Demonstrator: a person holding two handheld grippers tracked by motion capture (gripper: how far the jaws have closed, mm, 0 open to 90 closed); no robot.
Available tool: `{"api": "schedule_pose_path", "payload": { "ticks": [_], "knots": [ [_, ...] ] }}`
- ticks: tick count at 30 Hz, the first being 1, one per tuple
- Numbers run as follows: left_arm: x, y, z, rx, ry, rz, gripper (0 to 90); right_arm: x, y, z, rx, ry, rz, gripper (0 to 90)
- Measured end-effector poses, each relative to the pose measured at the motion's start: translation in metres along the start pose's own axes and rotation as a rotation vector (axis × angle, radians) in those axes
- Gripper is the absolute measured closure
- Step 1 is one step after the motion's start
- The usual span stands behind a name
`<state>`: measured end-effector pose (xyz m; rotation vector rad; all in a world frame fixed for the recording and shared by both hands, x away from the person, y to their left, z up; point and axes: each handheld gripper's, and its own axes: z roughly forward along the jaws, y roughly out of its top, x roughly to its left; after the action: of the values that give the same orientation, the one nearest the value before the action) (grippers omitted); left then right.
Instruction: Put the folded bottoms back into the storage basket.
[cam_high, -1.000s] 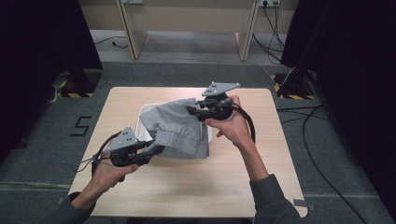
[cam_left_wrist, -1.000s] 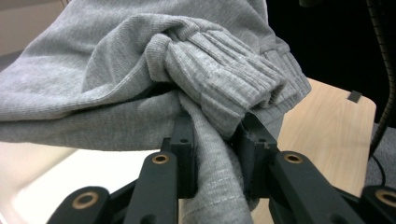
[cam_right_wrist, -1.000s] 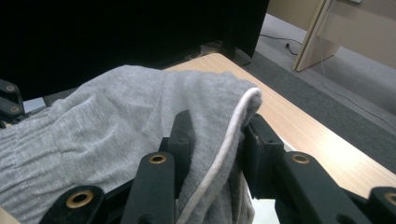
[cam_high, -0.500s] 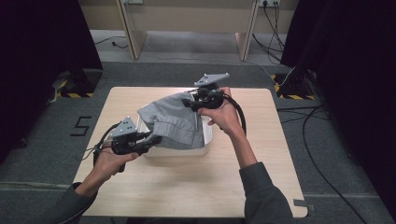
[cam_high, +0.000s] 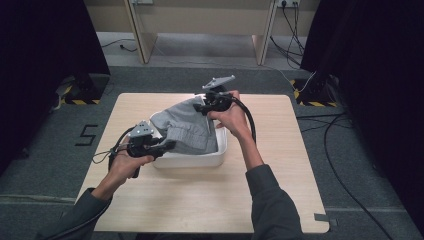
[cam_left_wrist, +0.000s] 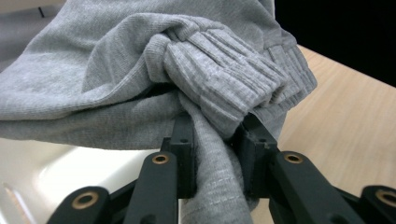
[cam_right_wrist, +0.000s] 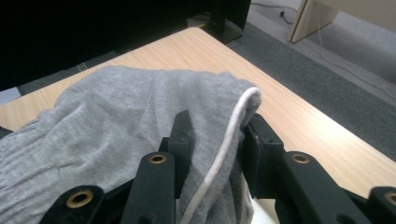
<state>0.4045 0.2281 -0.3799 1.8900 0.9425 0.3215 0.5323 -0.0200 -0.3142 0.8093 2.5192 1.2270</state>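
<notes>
While both grippers hold it, the garment hangs over the tub; details:

garment: grey knit sweatpants-type cloth (cam_high: 186, 129), soft, matte, bunched and folded, no flat panel showing.
garment place: draped over and partly into the white tub (cam_high: 210, 159), spanning it from the near-left corner to the far-right edge; tub sits mid-table.
fabric near end: ribbed cuff (cam_left_wrist: 219, 74) in the left gripper view, thick vertical ribs, rolled over itself just above the jaws; a second ribbed edge shows behind it at right.
fabric far end: smooth jersey in the right gripper view, with a narrow white stripe (cam_right_wrist: 224, 144) running along the folded edge, down between the jaws.
colour: even mid-grey, slightly heathered; the white piping is the sole contrast.
left gripper: (cam_high: 167, 146) at the tub's near-left corner, jaws clamped on a twisted fold of cloth just below the cuff; fabric fills the gap between the pads.
right gripper: (cam_high: 200, 106) at the tub's far side, jaws pinched on the striped edge; cloth folds over the tip of the left-hand jaw.
tension: cloth sags between the two grips, not pulled taut.
tub: white plastic, shallow, rounded corners; glossy rim visible below the cloth in the left gripper view.
table: light wood (cam_high: 200, 200), bare around the tub.
</notes>
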Motion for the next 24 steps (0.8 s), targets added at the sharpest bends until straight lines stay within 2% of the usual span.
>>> {"api": "schedule_pose_path", "payload": {
  "ticks": [3,8,11,13,16,20,24],
  "knots": [
    [0.006,-0.004,0.007,0.017,0.002,-0.013,70.0,-0.002,-0.001,0.009,0.001,-0.002,-0.017,68.4],
    [0.011,-0.010,0.014,0.041,0.006,-0.023,69.9,-0.009,-0.010,0.025,0.046,-0.006,0.014,68.4],
    [0.015,-0.014,0.018,0.062,0.007,-0.032,69.8,-0.012,-0.017,0.034,0.060,-0.004,0.055,68.4],
    [0.017,-0.016,0.020,0.074,0.009,-0.038,69.7,-0.014,-0.021,0.039,0.072,-0.006,0.038,68.4],
    [0.020,-0.017,0.022,0.089,0.014,-0.045,69.6,-0.016,-0.024,0.045,0.071,0.000,0.055,68.3],
    [0.021,-0.020,0.025,0.114,0.012,-0.048,69.1,-0.018,-0.030,0.052,0.103,0.001,0.072,68.3],
    [0.021,-0.021,0.031,0.141,0.022,-0.036,68.7,-0.019,-0.038,0.060,0.122,0.000,0.095,68.2]
  ]
}}
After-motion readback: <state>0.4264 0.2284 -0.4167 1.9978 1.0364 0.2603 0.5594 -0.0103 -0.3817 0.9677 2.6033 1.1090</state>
